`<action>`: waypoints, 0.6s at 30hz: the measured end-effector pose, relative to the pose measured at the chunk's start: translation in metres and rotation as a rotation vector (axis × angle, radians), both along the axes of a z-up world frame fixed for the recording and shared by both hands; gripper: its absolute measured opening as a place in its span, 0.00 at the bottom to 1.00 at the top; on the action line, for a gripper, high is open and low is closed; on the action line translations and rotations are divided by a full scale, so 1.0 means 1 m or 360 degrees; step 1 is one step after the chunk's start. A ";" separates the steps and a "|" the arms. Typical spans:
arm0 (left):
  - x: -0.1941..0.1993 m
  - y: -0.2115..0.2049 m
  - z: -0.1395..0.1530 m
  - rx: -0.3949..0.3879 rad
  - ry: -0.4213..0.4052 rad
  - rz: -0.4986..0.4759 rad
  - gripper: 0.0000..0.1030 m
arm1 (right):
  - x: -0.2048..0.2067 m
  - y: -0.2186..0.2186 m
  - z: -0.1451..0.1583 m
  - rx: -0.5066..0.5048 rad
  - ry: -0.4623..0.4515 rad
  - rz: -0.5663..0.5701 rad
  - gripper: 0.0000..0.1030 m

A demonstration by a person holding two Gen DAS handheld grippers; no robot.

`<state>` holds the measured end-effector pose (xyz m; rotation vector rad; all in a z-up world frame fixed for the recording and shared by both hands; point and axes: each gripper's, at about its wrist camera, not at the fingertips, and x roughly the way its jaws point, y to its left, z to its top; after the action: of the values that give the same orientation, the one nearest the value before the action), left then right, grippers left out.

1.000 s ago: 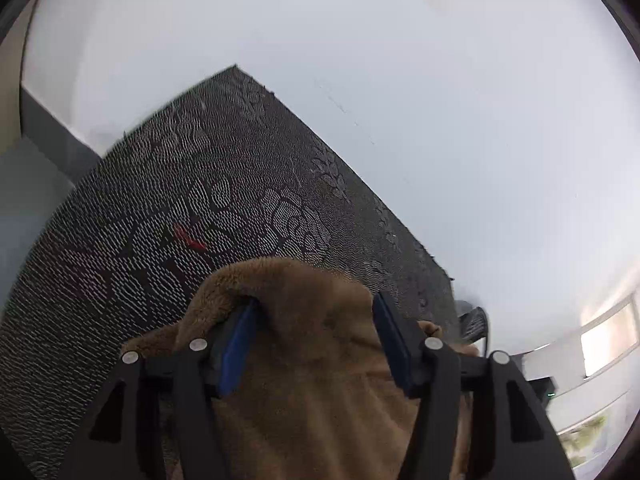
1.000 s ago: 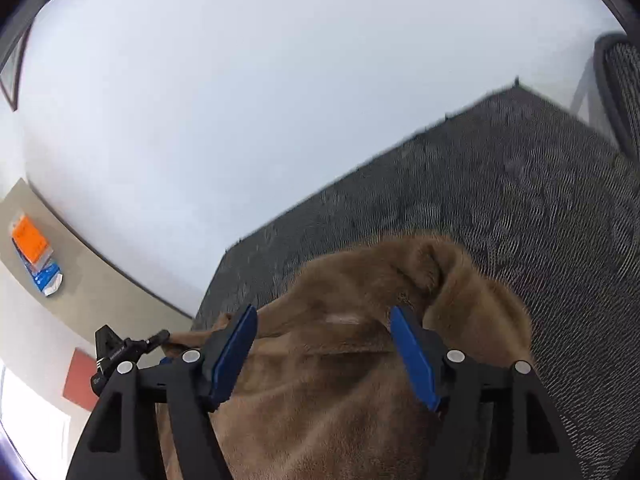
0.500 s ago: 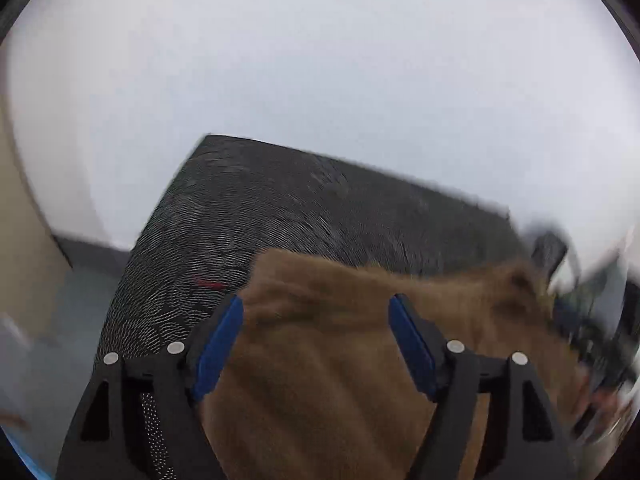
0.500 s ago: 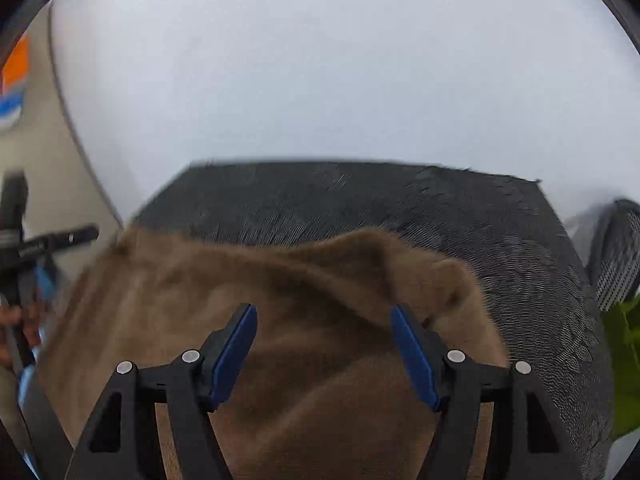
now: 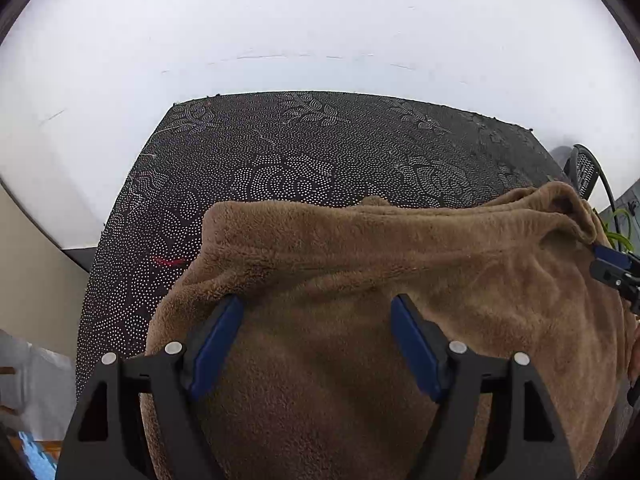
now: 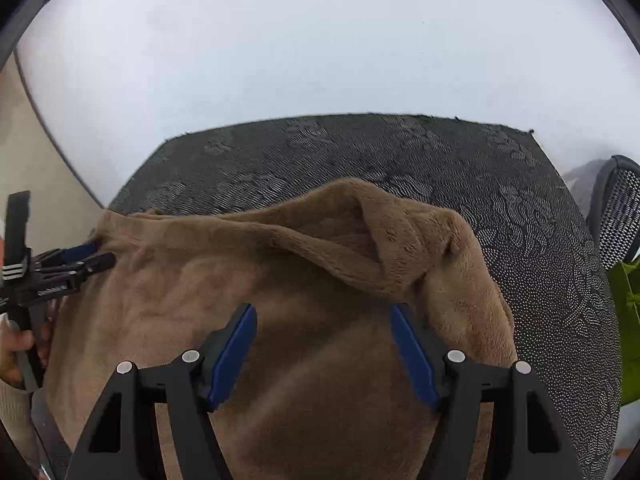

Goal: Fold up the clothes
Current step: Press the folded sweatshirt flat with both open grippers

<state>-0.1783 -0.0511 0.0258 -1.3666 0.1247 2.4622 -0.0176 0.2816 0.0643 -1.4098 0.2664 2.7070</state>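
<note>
A brown fleece garment (image 5: pixel 360 280) is lying on the dark dotted desk (image 5: pixel 280 160), bunching under both grippers. The left gripper (image 5: pixel 318 340) has just been opening; the right gripper (image 6: pixel 324 344) is gaping too. A mesh chair (image 6: pixel 618 216) is standing right of it.

No readable text; small white lettering on the left gripper (image 6: pixel 68 276), seen from the right wrist, too blurred.

A dark tablecloth (image 5: pixel 304 160) dotted with a flower pattern covers the table, its far edge against a white wall (image 5: pixel 320 20). A black mesh chair (image 6: pixel 618 208) stands off the table's right corner, with a green plant (image 6: pixel 630 320) just beside it, nearer.
</note>
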 end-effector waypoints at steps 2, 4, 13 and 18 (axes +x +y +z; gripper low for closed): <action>0.000 0.001 0.000 -0.0006 -0.0005 0.0001 0.78 | -0.008 0.001 -0.008 0.0009 -0.0065 0.0004 0.70; 0.000 0.003 0.000 -0.0013 -0.0010 0.0002 0.79 | -0.019 0.000 -0.014 0.0039 -0.0105 0.0012 0.70; -0.007 -0.001 0.006 0.0004 0.0007 0.0043 0.79 | -0.053 0.010 -0.002 0.0174 -0.0013 -0.0067 0.70; -0.018 0.000 0.000 -0.0010 -0.0015 0.0051 0.79 | -0.070 0.012 -0.015 0.0189 -0.0063 -0.0091 0.70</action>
<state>-0.1960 -0.0512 0.0254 -1.3933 0.1090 2.4831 -0.0872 0.2938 0.0492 -1.3988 0.1386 2.5994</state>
